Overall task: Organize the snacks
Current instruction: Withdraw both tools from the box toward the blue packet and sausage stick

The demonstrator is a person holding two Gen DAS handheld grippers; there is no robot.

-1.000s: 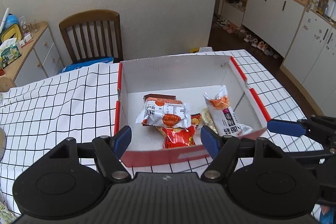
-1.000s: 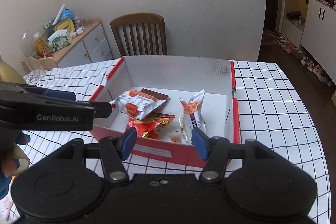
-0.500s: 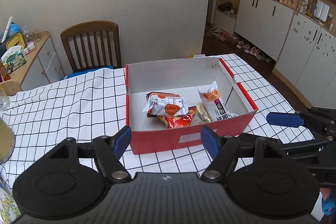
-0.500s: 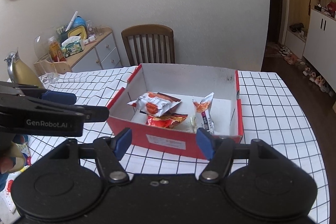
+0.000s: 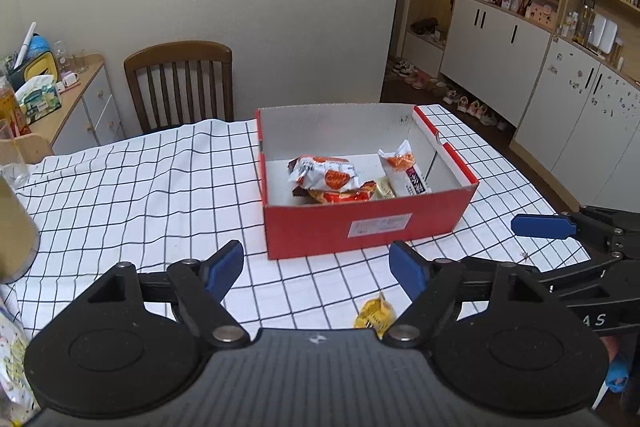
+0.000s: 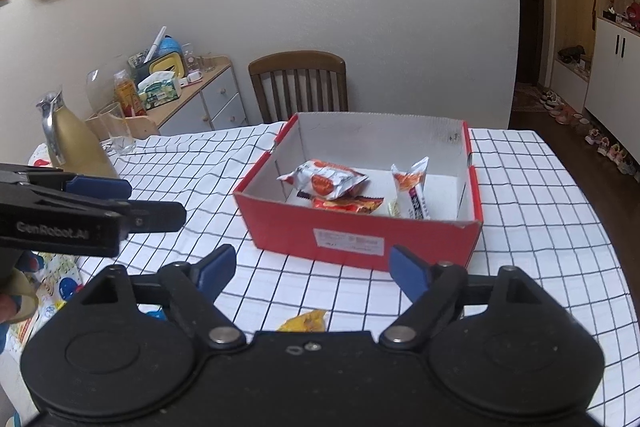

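Note:
A red cardboard box (image 5: 360, 227) (image 6: 352, 235) stands on the checked tablecloth and holds several snack packets: a white and orange one (image 5: 324, 177) (image 6: 324, 179), a red one (image 5: 340, 195) (image 6: 346, 203) and a white upright one (image 5: 402, 169) (image 6: 412, 185). A small yellow packet (image 5: 374, 313) (image 6: 304, 321) lies on the cloth in front of the box. My left gripper (image 5: 316, 269) is open and empty, short of the box. My right gripper (image 6: 310, 267) is open and empty, also short of the box.
A wooden chair (image 5: 180, 83) stands behind the table. A gold jug (image 6: 74, 139) and a glass (image 6: 118, 127) stand at the table's left end. A printed bag (image 6: 52, 279) lies at the near left. A sideboard (image 6: 192, 95) stands beyond.
Both grippers have pulled back and up from the box, which now looks smaller and farther. The yellow packet on the cloth has come into view. Both stay open.

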